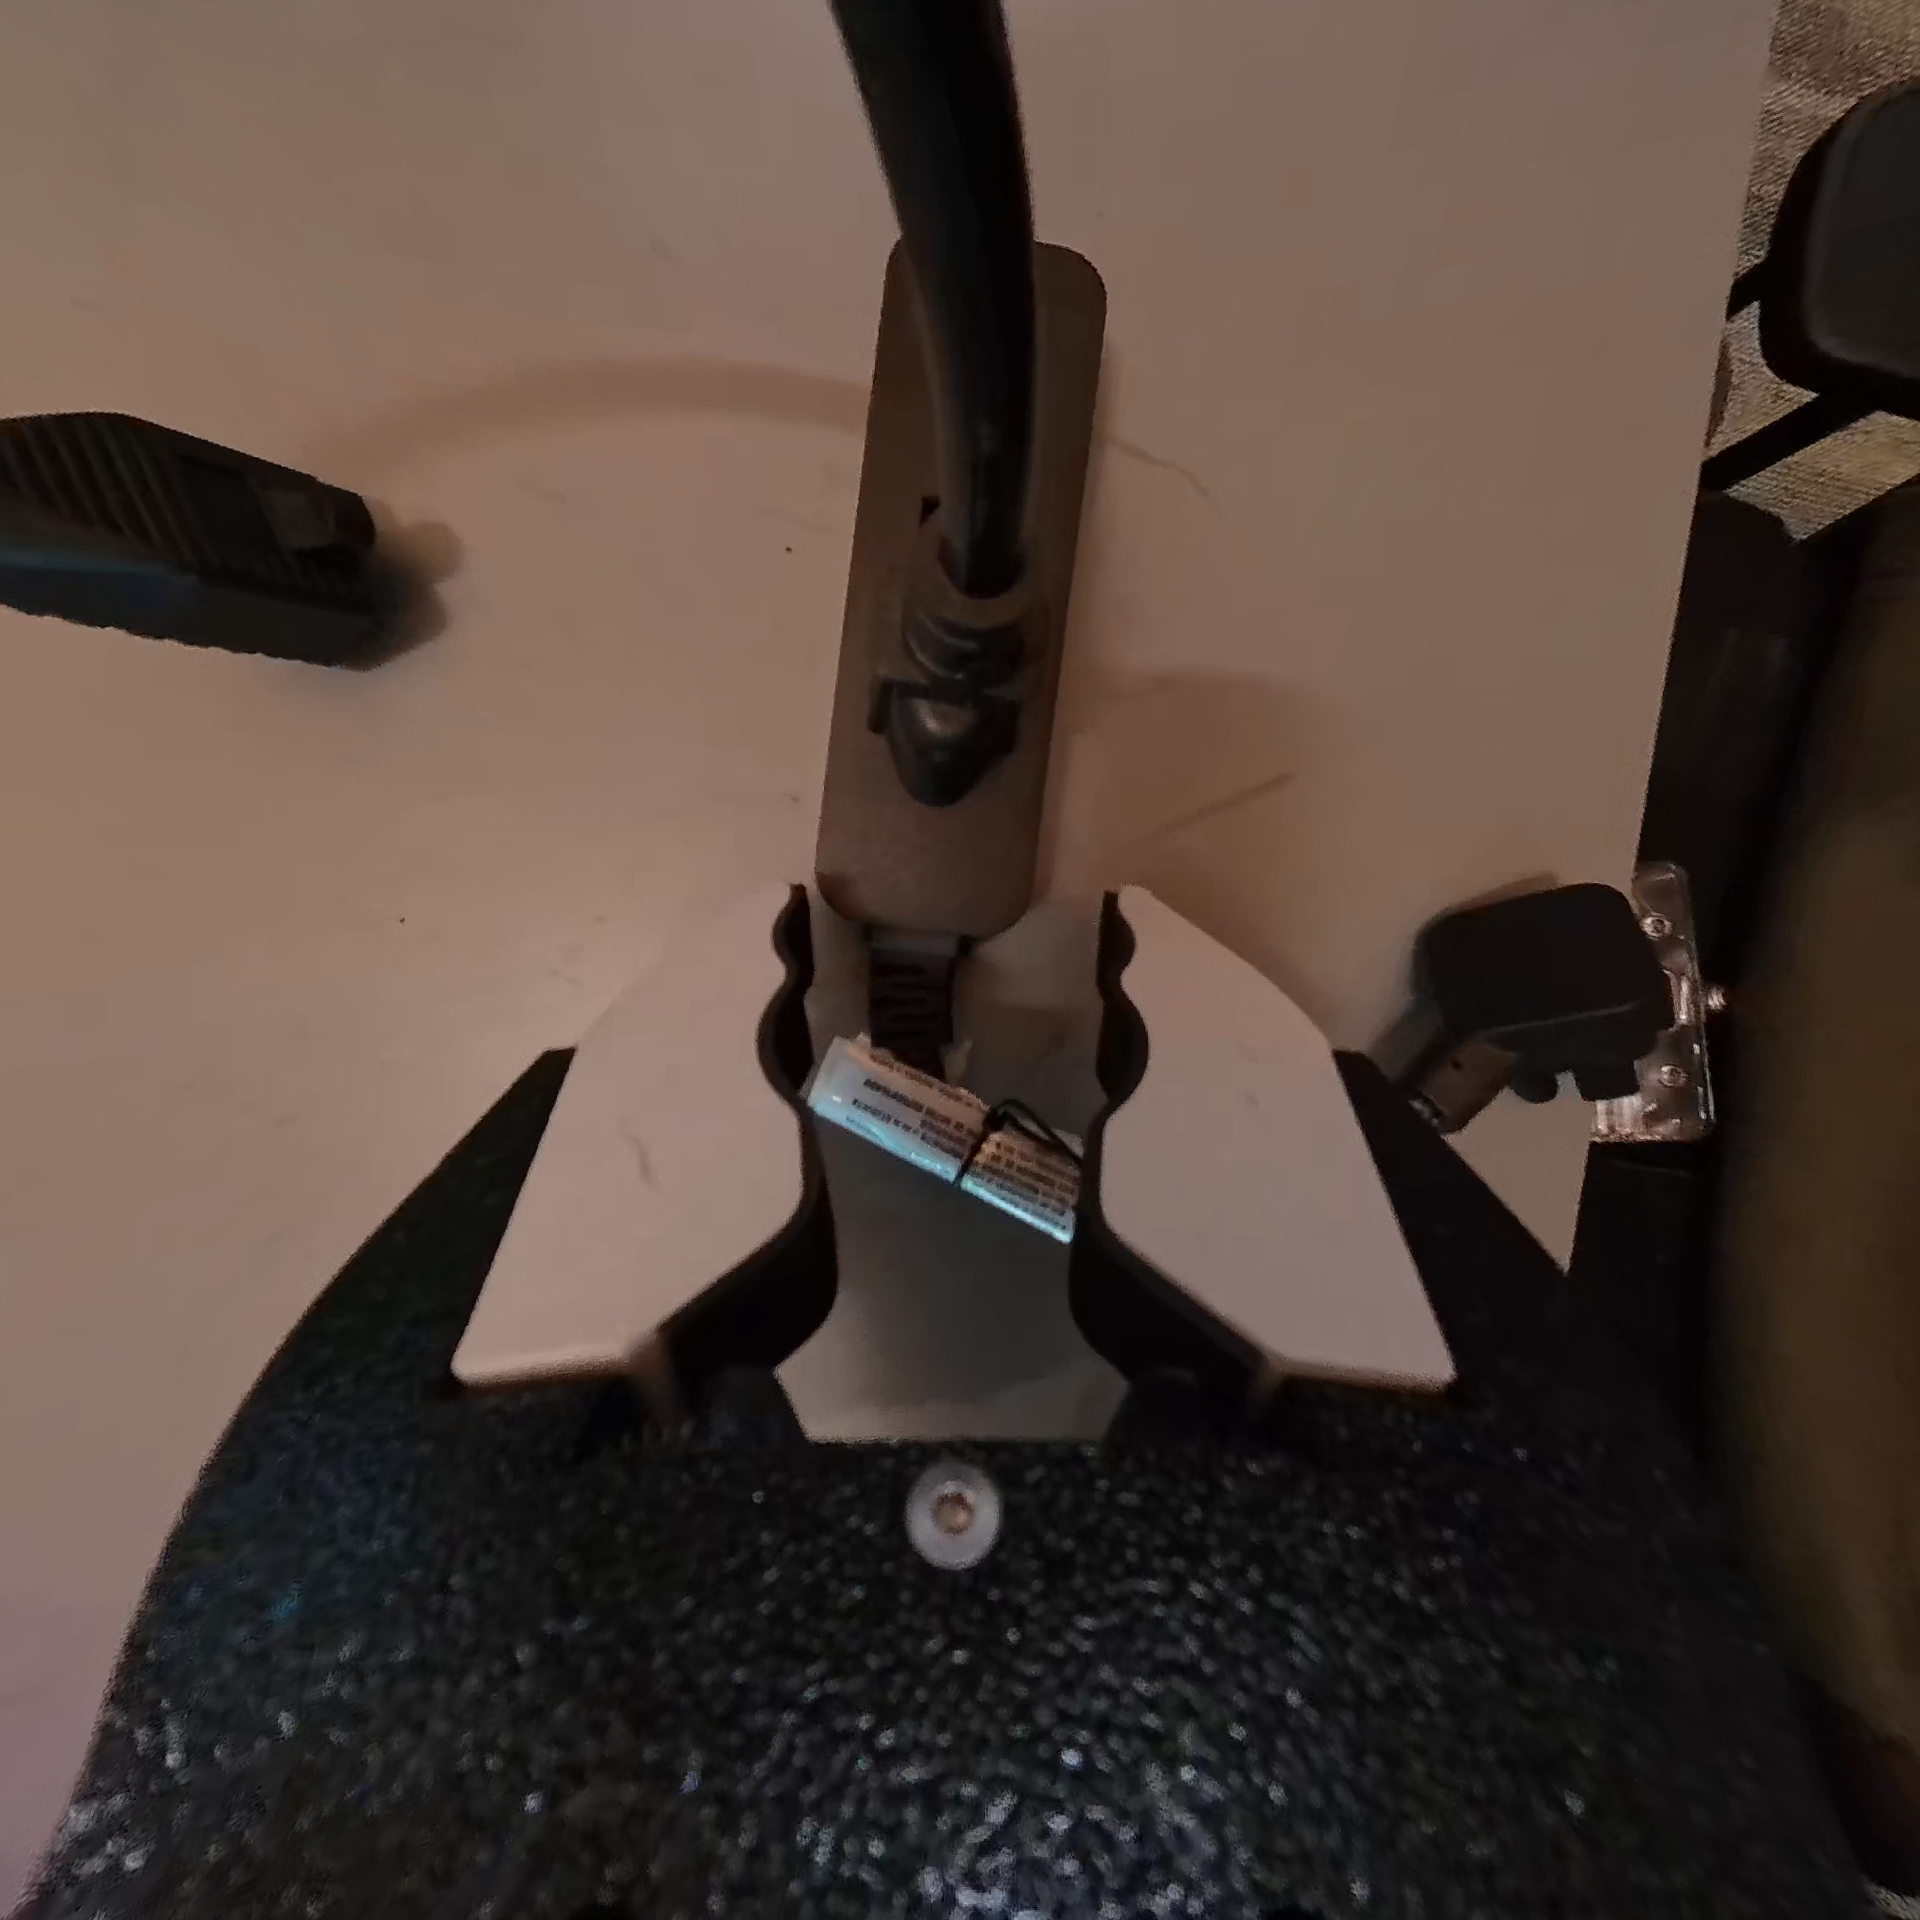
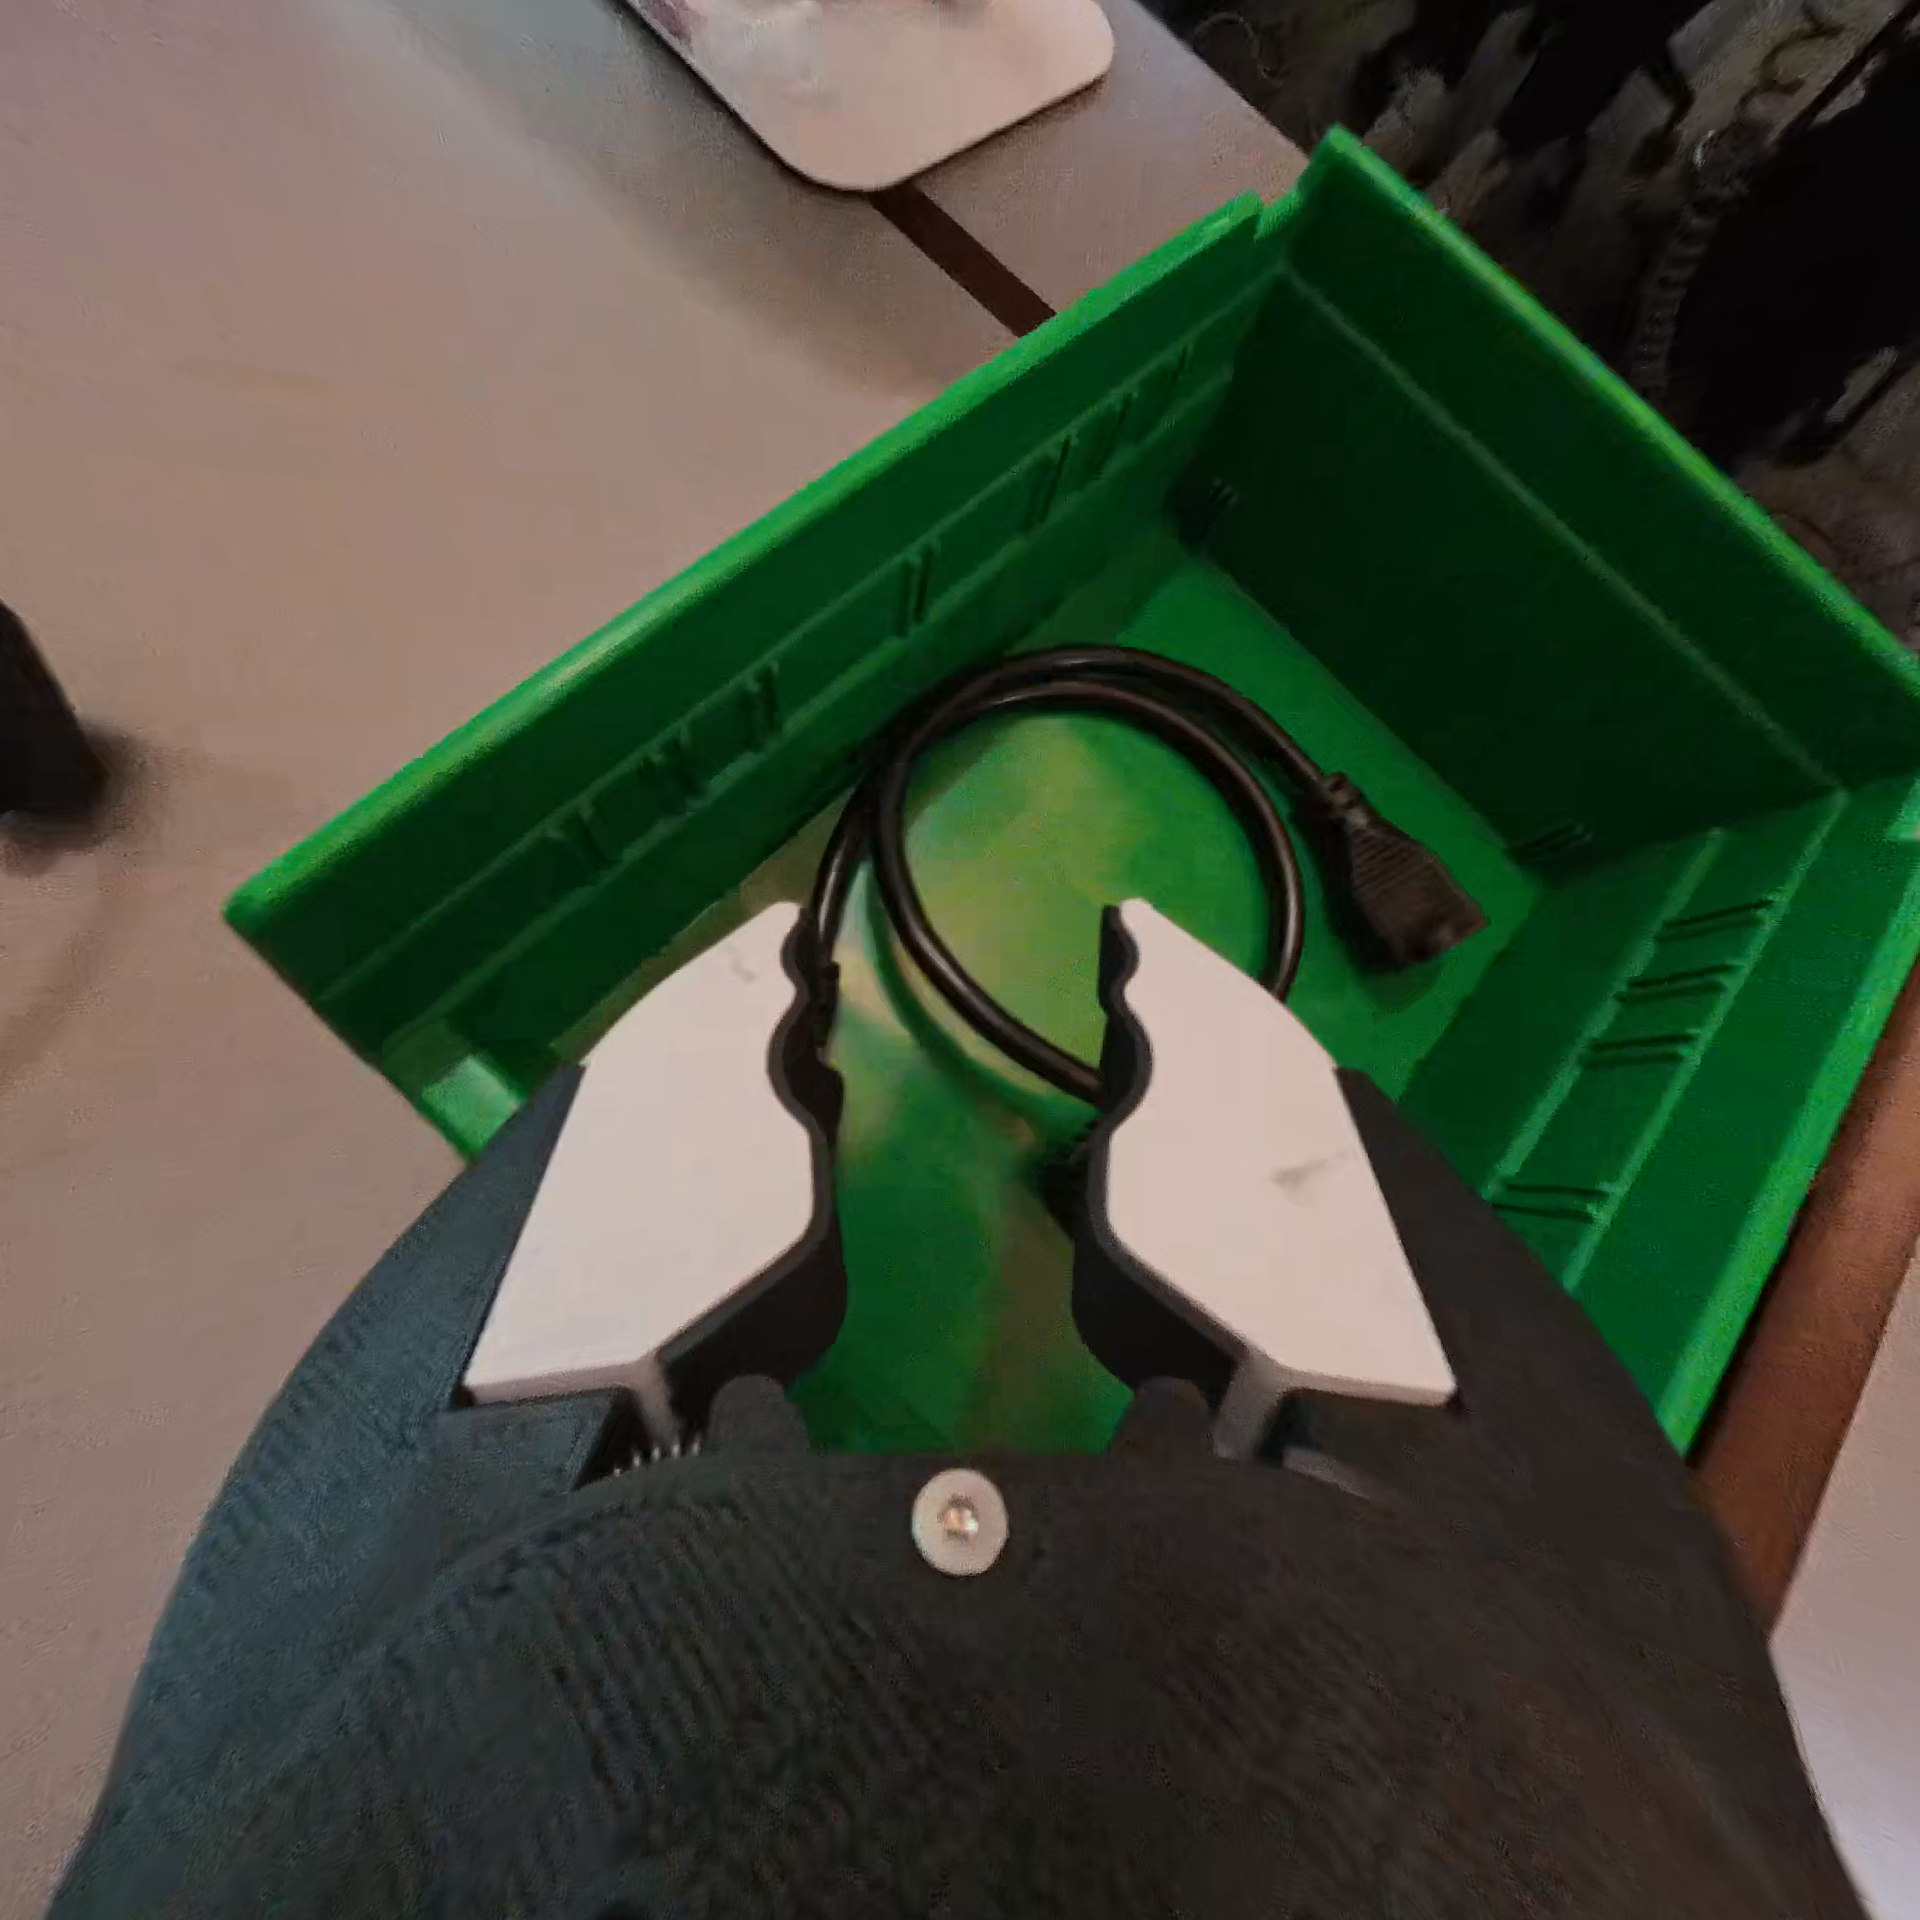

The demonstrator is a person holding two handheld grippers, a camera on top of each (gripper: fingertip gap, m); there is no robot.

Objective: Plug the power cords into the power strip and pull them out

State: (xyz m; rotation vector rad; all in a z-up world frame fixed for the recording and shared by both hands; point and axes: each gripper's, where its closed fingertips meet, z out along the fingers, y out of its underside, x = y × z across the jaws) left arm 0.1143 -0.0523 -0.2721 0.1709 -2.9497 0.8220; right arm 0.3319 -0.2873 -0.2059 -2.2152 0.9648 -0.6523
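In the left wrist view a pale power strip (image 1: 961,520) lies on the light table and runs straight away from me. A black plug (image 1: 945,727) sits in one of its sockets, and its thick black cord (image 1: 935,208) rises out of the top of the frame. My left gripper (image 1: 961,904) is open, with its tips either side of the strip's near end. It stands over the strip's own lead and a white tag (image 1: 945,1132). In the right wrist view my right gripper (image 2: 961,920) is open above a green bin (image 2: 727,675). A coiled black power cord (image 2: 1039,675) with its connector (image 2: 1392,883) lies in the bin.
A black ribbed object (image 1: 177,540) lies on the table to the left of the strip. A black clamp with a metal bracket (image 1: 1538,987) sits at the table's right edge, with a dark chair (image 1: 1849,312) beyond. A white rounded flat thing (image 2: 883,83) lies past the bin. The left gripper's tips are roughly 35 centimeters from the right gripper's. The white tag (image 1: 945,1132) lies around 4 centimeters away from my left fingertips.
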